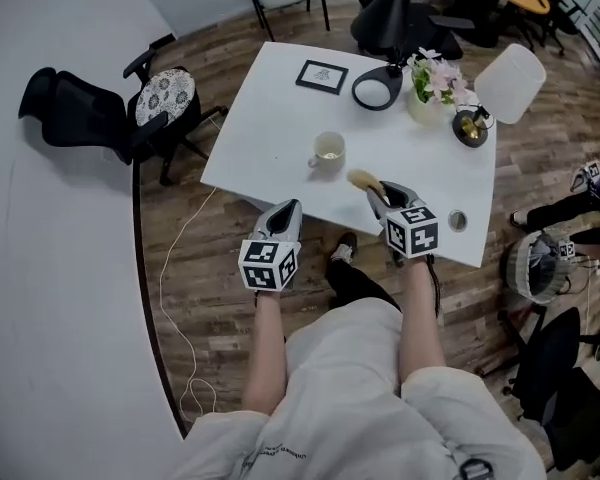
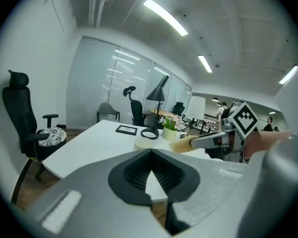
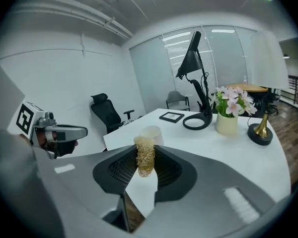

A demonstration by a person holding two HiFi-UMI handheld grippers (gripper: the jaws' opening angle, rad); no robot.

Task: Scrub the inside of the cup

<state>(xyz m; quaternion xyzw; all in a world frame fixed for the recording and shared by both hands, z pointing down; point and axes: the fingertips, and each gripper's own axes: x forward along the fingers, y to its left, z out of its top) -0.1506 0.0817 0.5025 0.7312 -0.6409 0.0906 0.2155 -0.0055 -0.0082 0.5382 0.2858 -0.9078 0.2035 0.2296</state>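
Note:
A cream cup [image 1: 327, 153] with a handle stands upright near the middle of the white table [image 1: 270, 118]. My right gripper [image 1: 380, 193] is shut on a tan loofah scrubber [image 1: 364, 179], whose tip sticks out toward the cup from the near right, apart from it. In the right gripper view the scrubber [image 3: 144, 156] stands pinched between the jaws, with the cup [image 3: 151, 133] just beyond. My left gripper [image 1: 290, 208] hovers at the table's near edge, shut with nothing in it. Its own view shows the cup [image 2: 148, 144] ahead and the scrubber [image 2: 181, 144] to the right.
On the far side of the table lie a framed picture [image 1: 322, 76], a black lamp's ring base [image 1: 377, 90], a flower pot [image 1: 430, 88] and a brass lamp [image 1: 470, 128] with a white shade [image 1: 510, 83]. A small round item [image 1: 457, 220] lies near the right edge. An office chair [image 1: 130, 108] stands to the left.

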